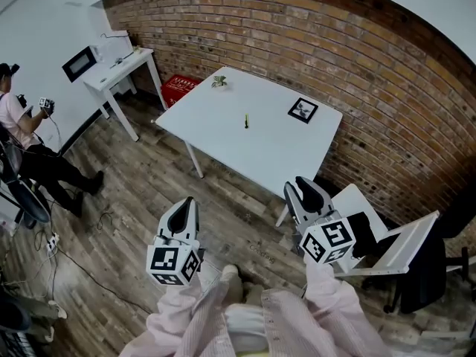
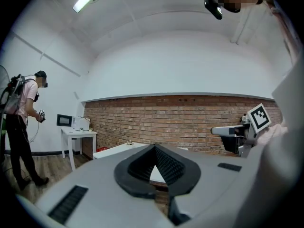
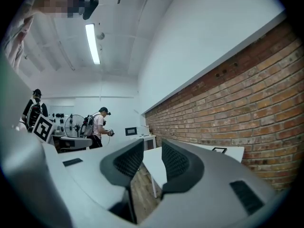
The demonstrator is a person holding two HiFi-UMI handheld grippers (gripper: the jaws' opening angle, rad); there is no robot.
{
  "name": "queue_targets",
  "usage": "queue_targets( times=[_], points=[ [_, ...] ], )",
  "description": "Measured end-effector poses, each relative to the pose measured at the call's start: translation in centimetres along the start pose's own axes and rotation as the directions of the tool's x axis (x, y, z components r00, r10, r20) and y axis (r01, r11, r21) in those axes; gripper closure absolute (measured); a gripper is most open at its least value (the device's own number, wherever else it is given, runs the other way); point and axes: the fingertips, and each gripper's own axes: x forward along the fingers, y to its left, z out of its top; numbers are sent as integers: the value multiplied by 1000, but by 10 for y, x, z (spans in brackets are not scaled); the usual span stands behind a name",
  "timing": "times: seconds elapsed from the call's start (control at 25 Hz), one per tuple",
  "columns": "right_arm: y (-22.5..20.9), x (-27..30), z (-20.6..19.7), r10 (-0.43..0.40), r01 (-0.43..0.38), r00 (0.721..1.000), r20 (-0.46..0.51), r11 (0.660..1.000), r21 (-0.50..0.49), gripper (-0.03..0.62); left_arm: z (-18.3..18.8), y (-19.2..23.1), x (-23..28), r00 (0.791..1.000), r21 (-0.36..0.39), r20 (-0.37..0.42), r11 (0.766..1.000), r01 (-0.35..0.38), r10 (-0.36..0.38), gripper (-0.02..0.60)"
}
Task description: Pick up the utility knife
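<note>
Person at far left: a person (image 1: 22, 140) stood on the wood floor (image 1: 134, 199) by the white wall, holding a small device, well apart from the main table.
Side table: a small white side table (image 1: 119, 69) stood against the wall, with a dark screen (image 1: 79, 63) at its left end.
Red crate: a red crate (image 1: 178, 89) sat on the floor between the side table and the big table, close to the brick wall (image 1: 312, 43).
Left gripper: the left gripper (image 1: 189, 201) was held low over the floor, well short of the table. Its jaw tips met in the left gripper view (image 2: 154, 147), with nothing between them.
White table: the white table (image 1: 216, 136) stood with one edge near the brick wall.
Small item: a small greenish object (image 1: 219, 82) sat at the table's far left corner, too small to name.
Utility knife: the utility knife (image 1: 246, 120) lay near the middle of the tabletop, thin and dark, well apart from both grippers and untouched.
Marker card: a black-and-white marker card (image 1: 303, 110) lay flat to the right of the knife.
Right gripper: the right gripper (image 1: 301, 186) was held just off the table's near right corner. Its jaws stood apart in the right gripper view (image 3: 152, 151), and only table edge and floor showed in the gap.
Chair: a white-and-black chair (image 1: 394, 248) stood right of the right gripper.
</note>
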Motion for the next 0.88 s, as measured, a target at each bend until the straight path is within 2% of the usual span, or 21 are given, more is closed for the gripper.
queue_targets(
  times=[0.4, 0.88],
  points=[
    [-6, 19, -12, -24, 24, 999, -39, 1000, 2, 418, -12, 12, 10, 999, -21, -42, 1000, -11, 10, 590],
    [-38, 90, -34, -73, 76, 994, -84, 997, 30, 411, -20, 56, 87, 997, -41, -68, 999, 24, -27, 591]
  ],
)
